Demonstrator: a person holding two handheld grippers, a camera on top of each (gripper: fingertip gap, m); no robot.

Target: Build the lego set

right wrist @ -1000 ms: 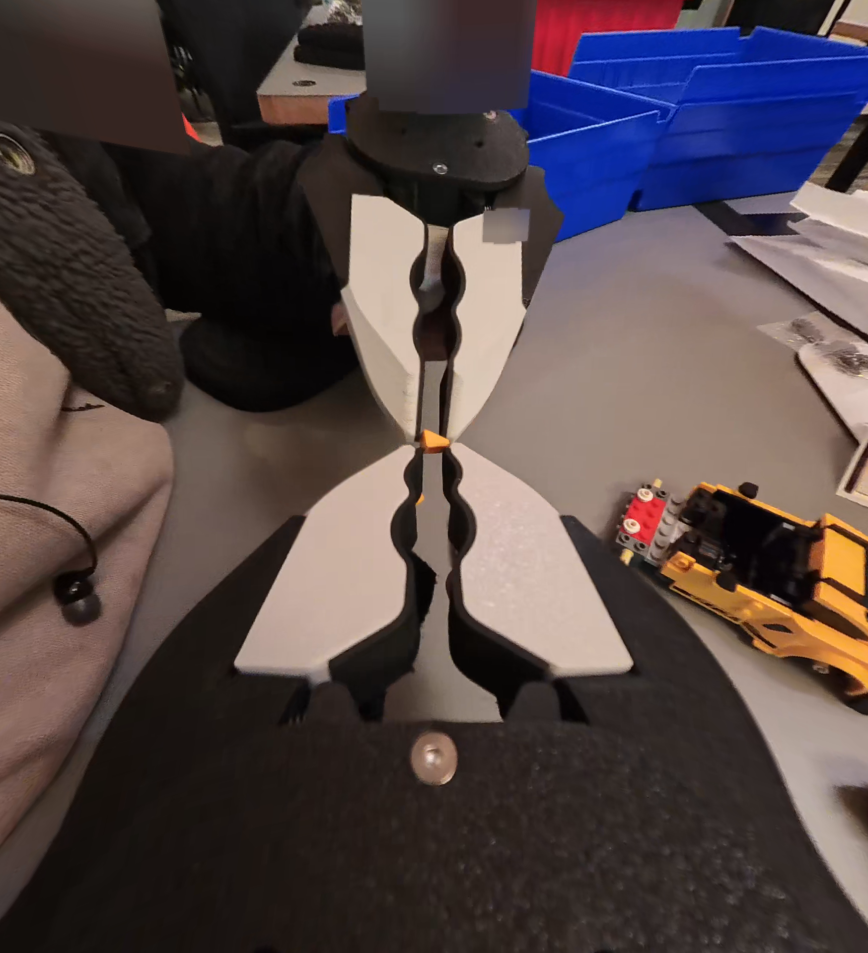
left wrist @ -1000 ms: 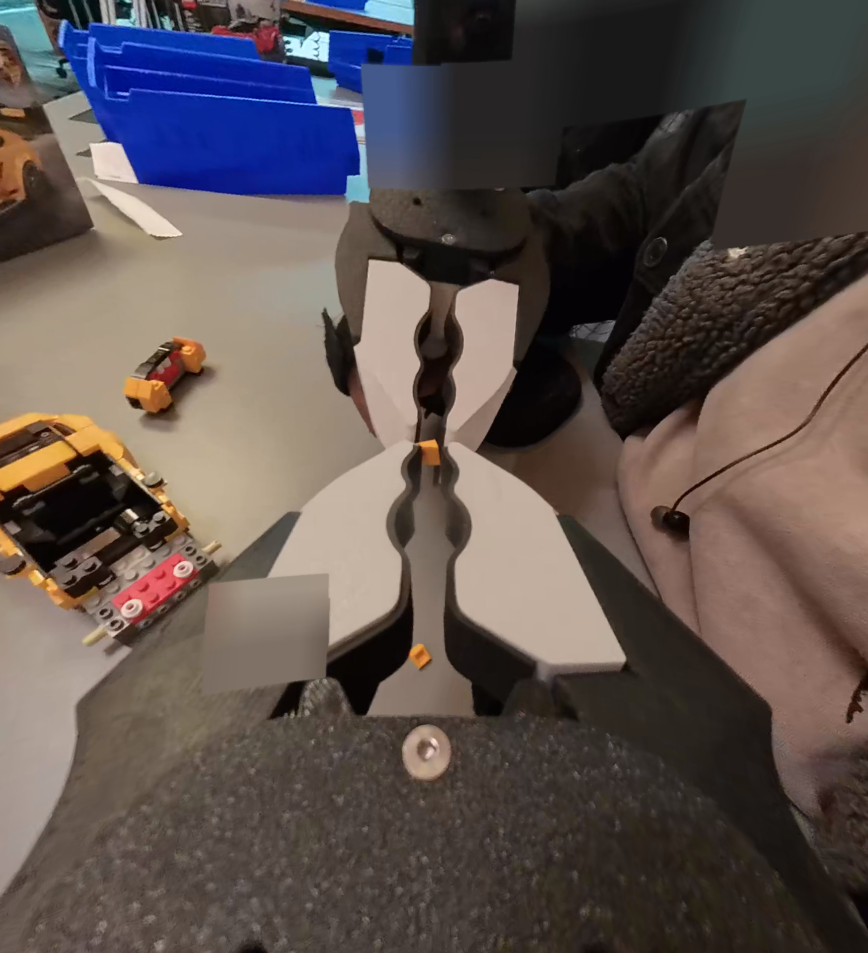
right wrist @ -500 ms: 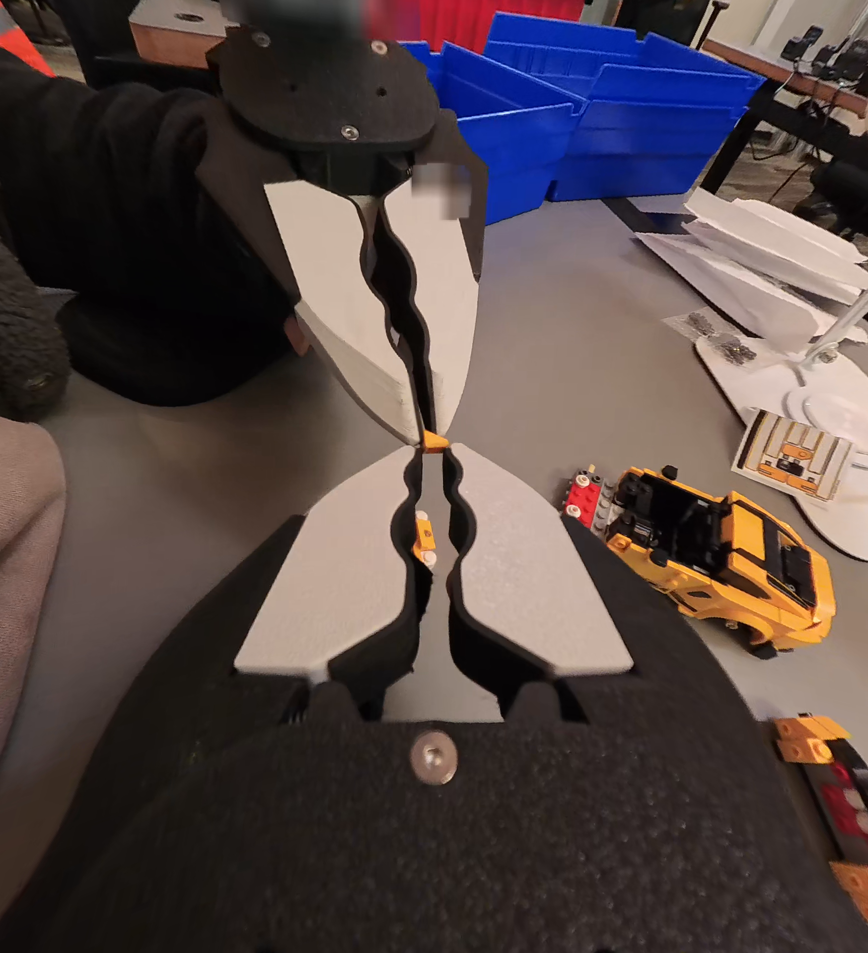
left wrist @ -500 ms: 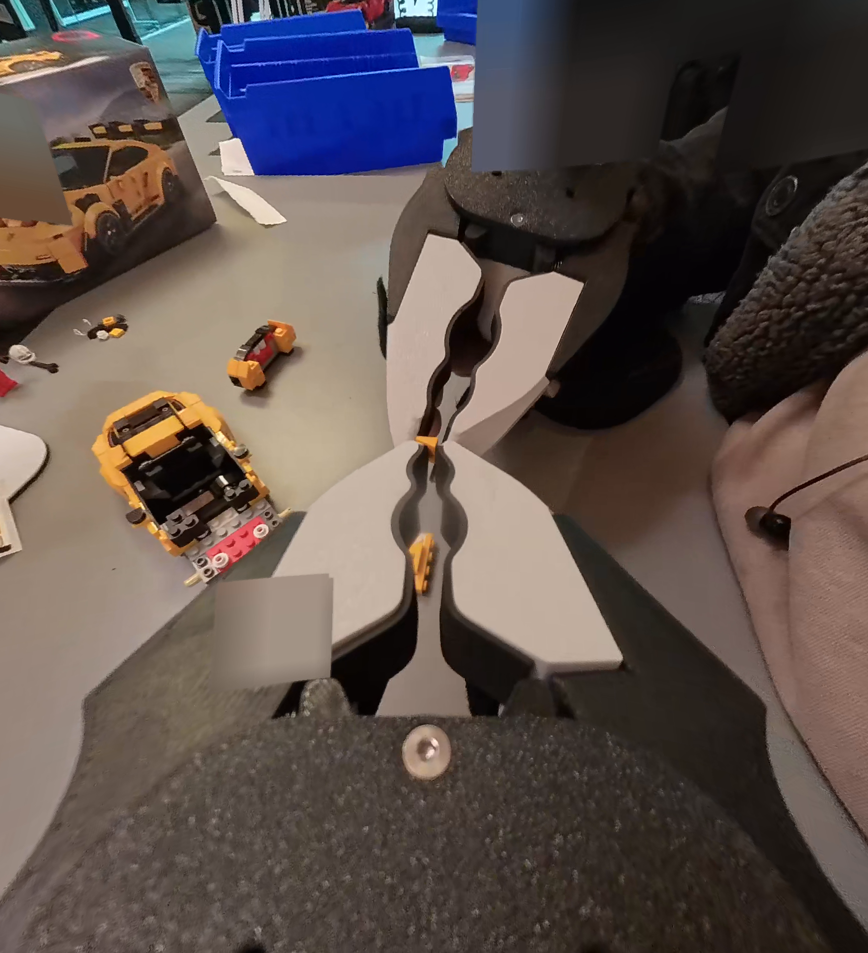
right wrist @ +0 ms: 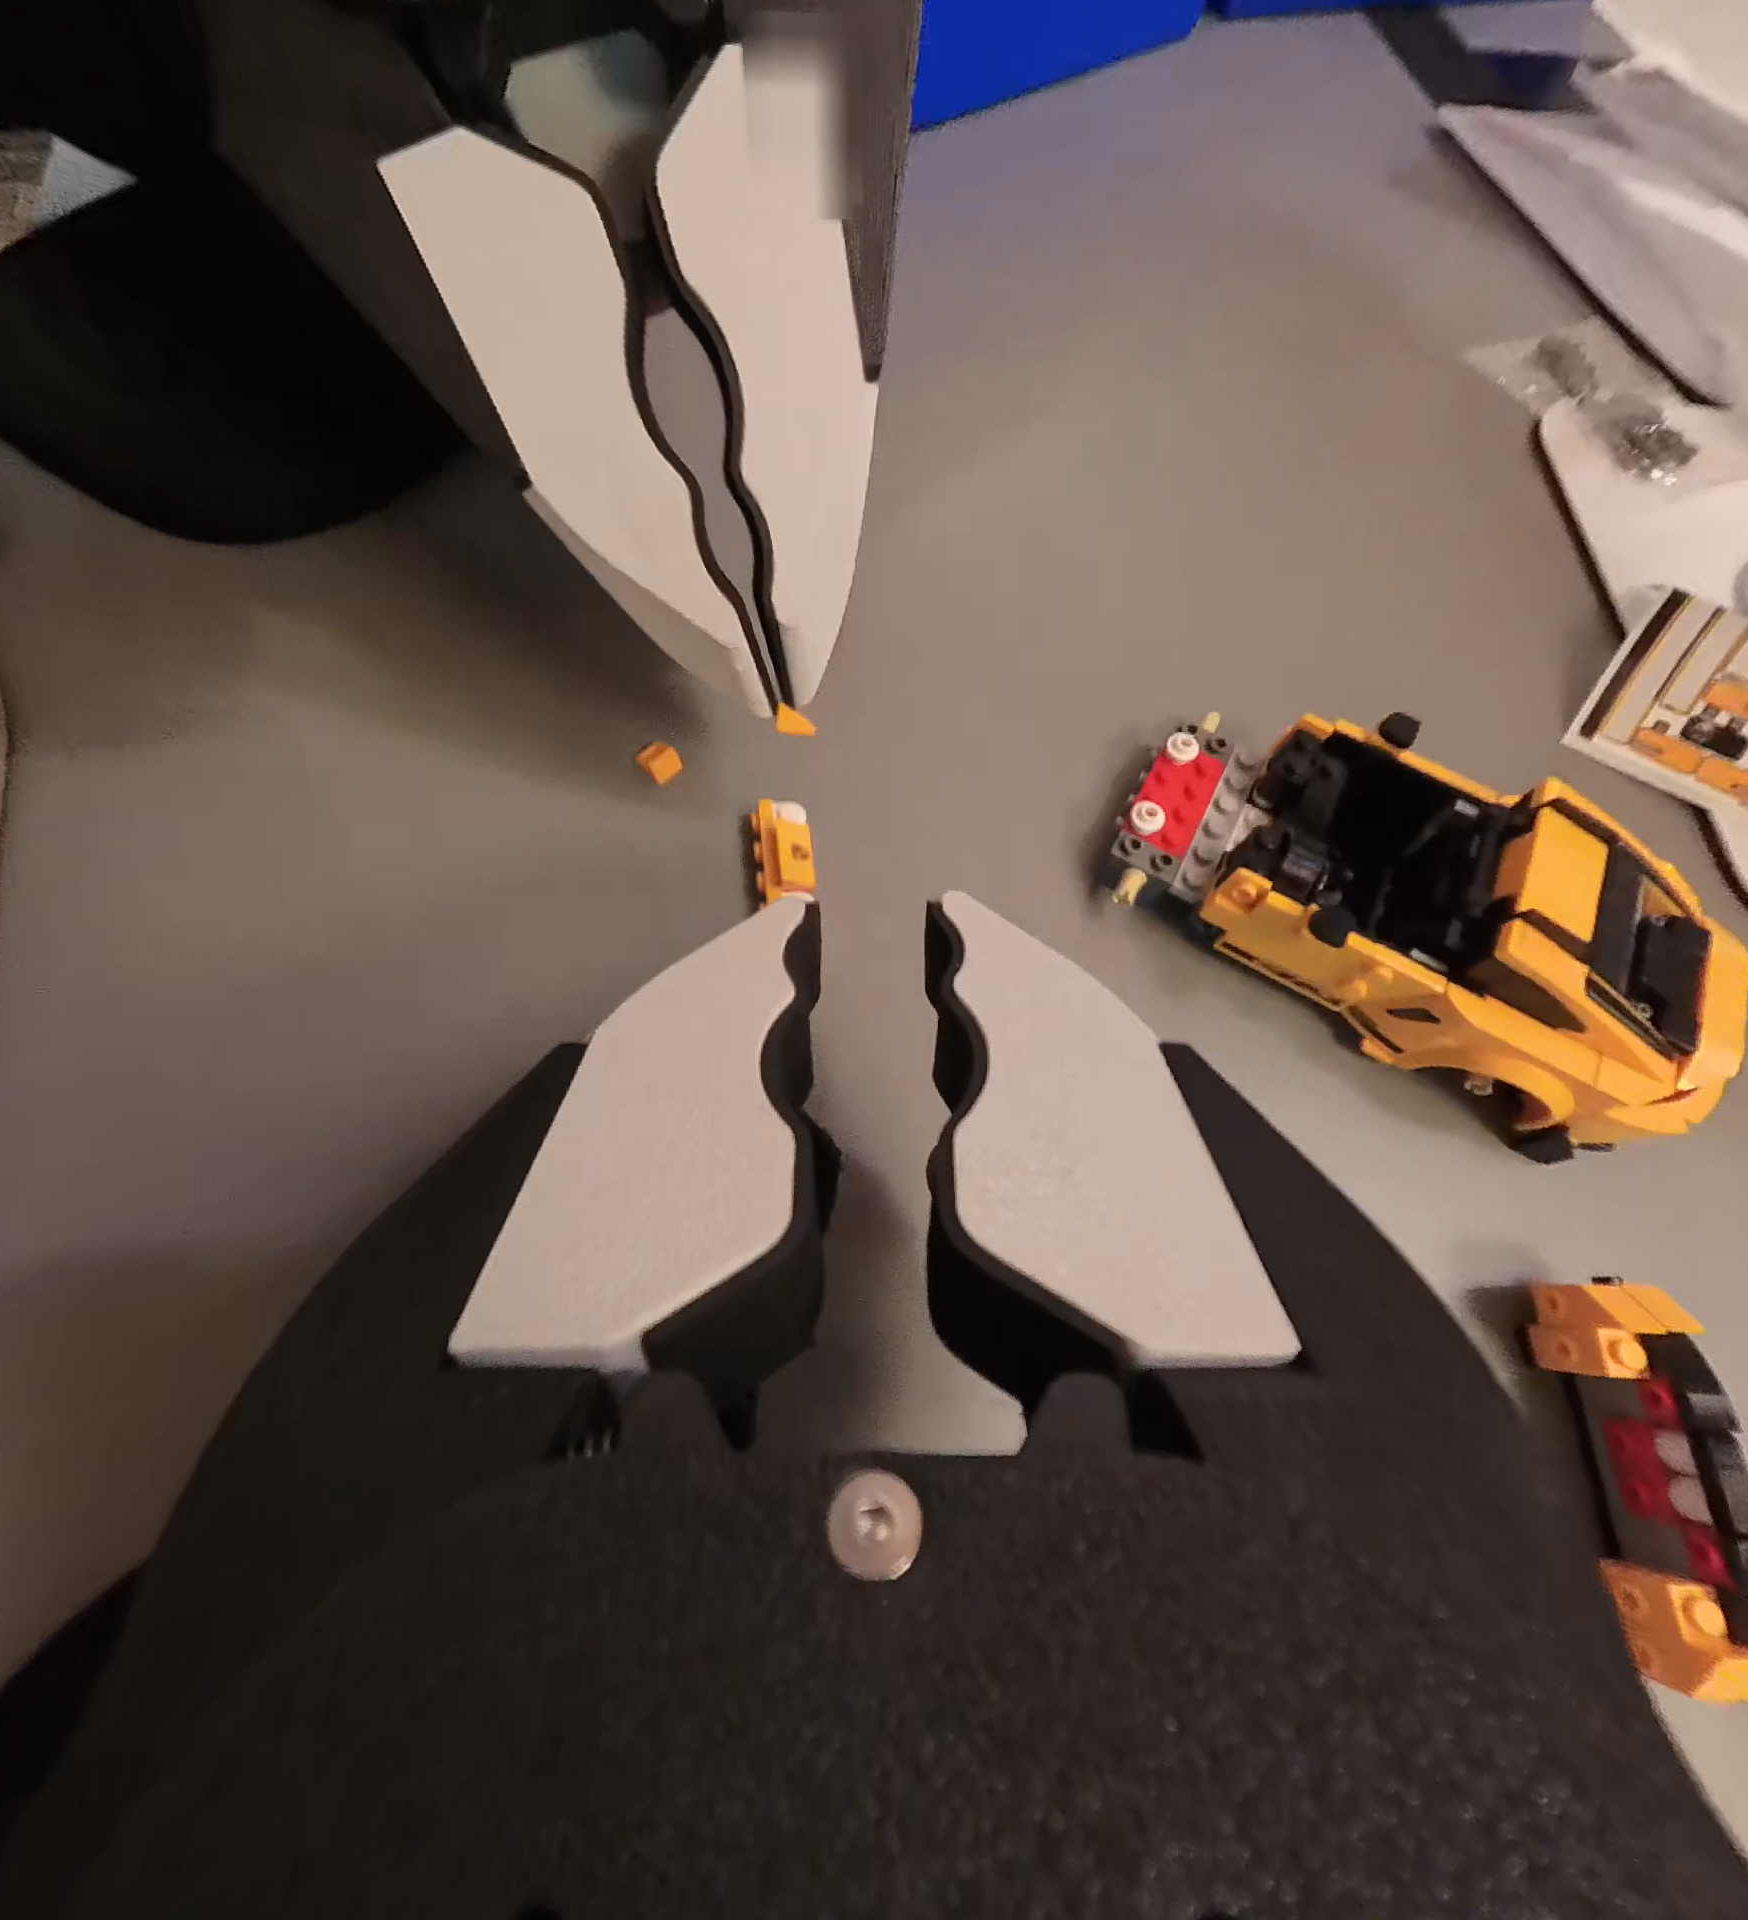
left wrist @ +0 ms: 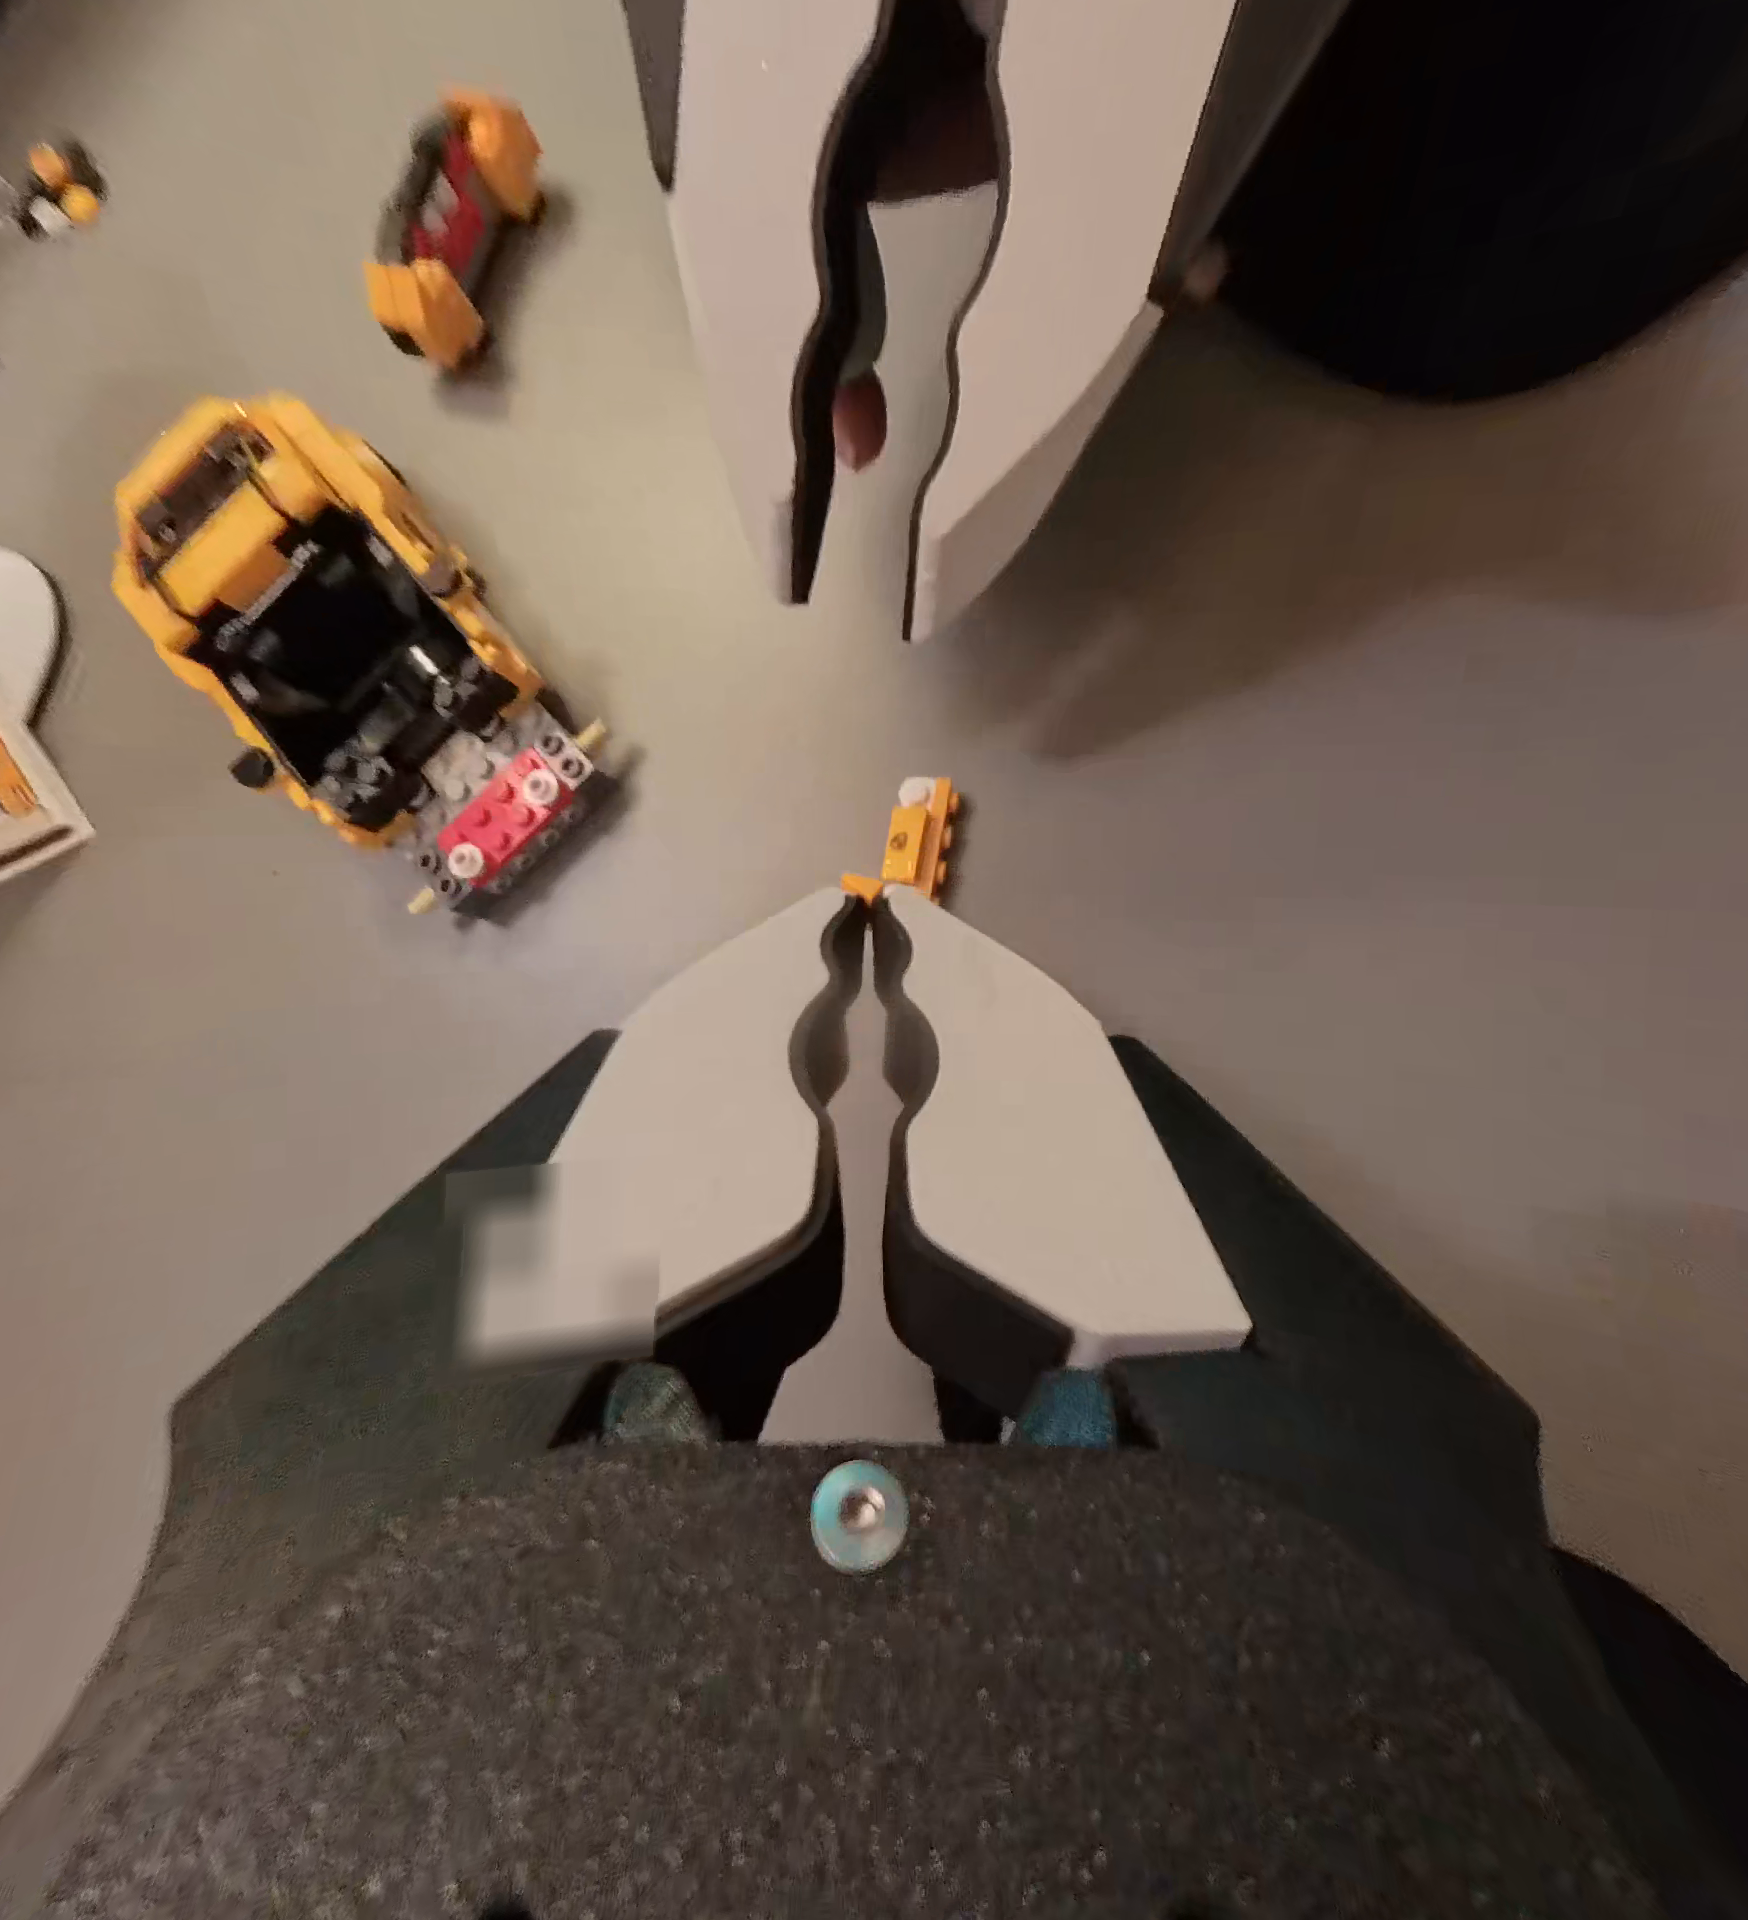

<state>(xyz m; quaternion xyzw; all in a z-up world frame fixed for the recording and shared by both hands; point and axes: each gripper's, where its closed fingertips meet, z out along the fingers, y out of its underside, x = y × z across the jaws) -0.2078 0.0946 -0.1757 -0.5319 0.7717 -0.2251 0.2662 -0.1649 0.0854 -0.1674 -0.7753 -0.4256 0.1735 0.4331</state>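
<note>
My left gripper (left wrist: 865,902) is shut on a tiny orange wedge piece (left wrist: 862,885), held just above the grey table; the right wrist view shows this too (right wrist: 795,720). A small orange sub-assembly (left wrist: 920,840) lies on the table right in front of the wedge, and it also shows beside my right gripper's left fingertip (right wrist: 785,854). My right gripper (right wrist: 870,914) is open and empty, a short way from the left one. A loose orange bit (right wrist: 660,762) lies nearby. The partly built yellow car (right wrist: 1421,935) stands on the table.
A black, red and orange bumper assembly (right wrist: 1670,1475) lies near the car. A sticker sheet (right wrist: 1711,717) and white paper bags (right wrist: 1680,208) lie at the right. Small parts (left wrist: 49,192) lie far left. A person's dark sleeve (right wrist: 174,343) rests behind. My hands' fingertips stand some 5 cm from each other.
The two grippers were tip to tip on the orange piece; now they have parted and tilted down to the table. The right gripper has opened. The orange sub-assembly now lies on the table.
</note>
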